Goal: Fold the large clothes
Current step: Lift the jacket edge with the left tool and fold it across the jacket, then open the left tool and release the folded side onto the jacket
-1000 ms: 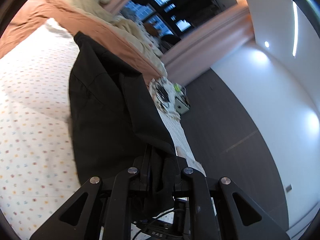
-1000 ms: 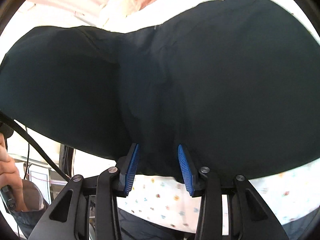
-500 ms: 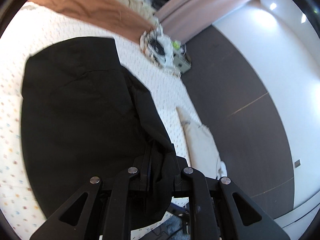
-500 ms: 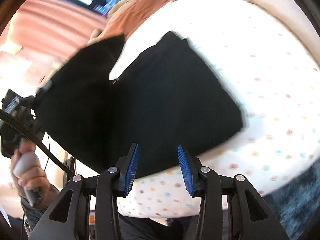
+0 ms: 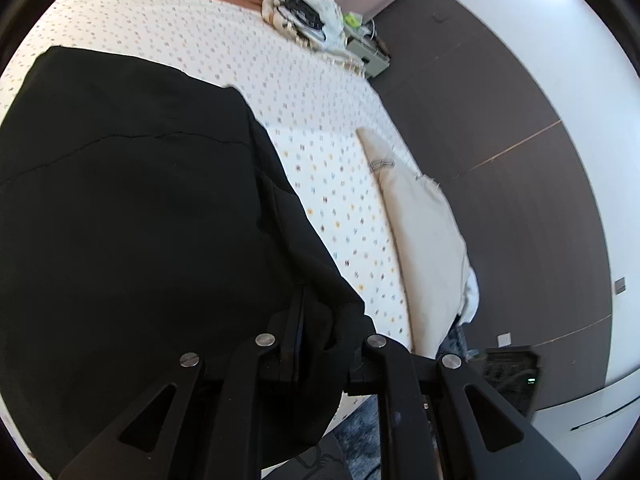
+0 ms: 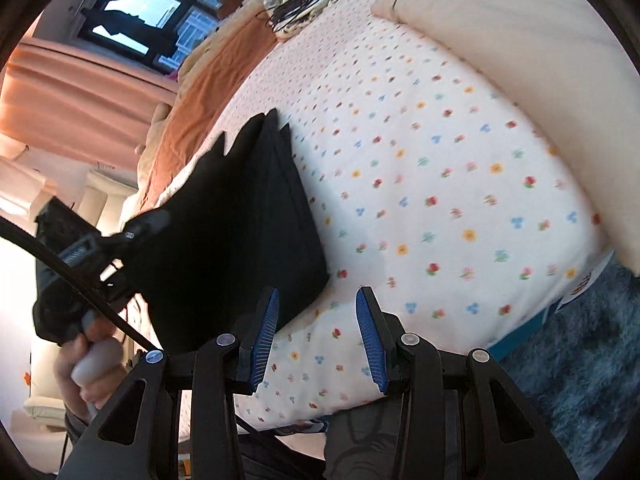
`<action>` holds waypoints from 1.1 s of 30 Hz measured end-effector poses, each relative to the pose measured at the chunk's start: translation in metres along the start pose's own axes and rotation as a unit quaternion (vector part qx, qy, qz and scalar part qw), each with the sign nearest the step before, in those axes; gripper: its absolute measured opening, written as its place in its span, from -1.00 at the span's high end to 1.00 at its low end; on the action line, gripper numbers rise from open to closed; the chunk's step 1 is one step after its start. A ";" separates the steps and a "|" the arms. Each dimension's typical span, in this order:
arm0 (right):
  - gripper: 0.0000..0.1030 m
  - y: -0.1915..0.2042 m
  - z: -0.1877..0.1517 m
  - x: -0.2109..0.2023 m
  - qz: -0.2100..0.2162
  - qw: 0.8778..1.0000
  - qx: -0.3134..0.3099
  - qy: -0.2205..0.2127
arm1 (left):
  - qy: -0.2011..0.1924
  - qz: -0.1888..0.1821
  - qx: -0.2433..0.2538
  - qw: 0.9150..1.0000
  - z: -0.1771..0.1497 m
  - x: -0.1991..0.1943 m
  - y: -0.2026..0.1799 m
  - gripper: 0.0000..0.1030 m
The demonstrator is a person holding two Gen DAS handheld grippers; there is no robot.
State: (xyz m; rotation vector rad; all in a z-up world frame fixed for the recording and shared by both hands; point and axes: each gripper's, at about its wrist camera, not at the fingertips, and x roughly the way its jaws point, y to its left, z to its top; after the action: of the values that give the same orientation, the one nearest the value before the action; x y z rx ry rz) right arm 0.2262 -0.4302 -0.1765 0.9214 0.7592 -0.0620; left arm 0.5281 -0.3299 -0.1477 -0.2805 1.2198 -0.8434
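Observation:
A large black garment (image 5: 132, 216) lies folded on the flower-print bed sheet (image 5: 320, 112). My left gripper (image 5: 326, 344) is shut on a bunched corner of it at the garment's near right edge; the cloth hides the fingertips. In the right wrist view the same garment (image 6: 240, 216) shows as a folded black stack on the sheet (image 6: 440, 184). My right gripper (image 6: 318, 336) is open and empty, its blue pads (image 6: 370, 332) just right of the garment's near corner. The left gripper body and the hand holding it show at the left (image 6: 92, 248).
A cream pillow (image 5: 420, 232) lies along the bed's right edge. An orange-brown blanket (image 6: 208, 88) and a pile with black cables (image 5: 304, 12) lie at the far end. Dark floor (image 5: 500, 120) and a blue shaggy rug (image 6: 580, 360) border the bed.
The right gripper let go of the garment and drew back to the right. The garment came down flat onto the sheet, the left gripper still holding its corner.

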 end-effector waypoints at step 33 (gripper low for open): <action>0.14 0.075 0.008 0.045 0.028 0.998 -0.054 0.001 | -0.083 0.088 -0.102 0.987 -0.030 -0.128 0.135 -0.59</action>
State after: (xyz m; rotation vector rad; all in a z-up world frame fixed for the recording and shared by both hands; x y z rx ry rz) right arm 0.2908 -0.3775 -0.1488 0.8394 0.7316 0.0297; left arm 0.5451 -0.1426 -0.1501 -0.3941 1.1557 -0.5315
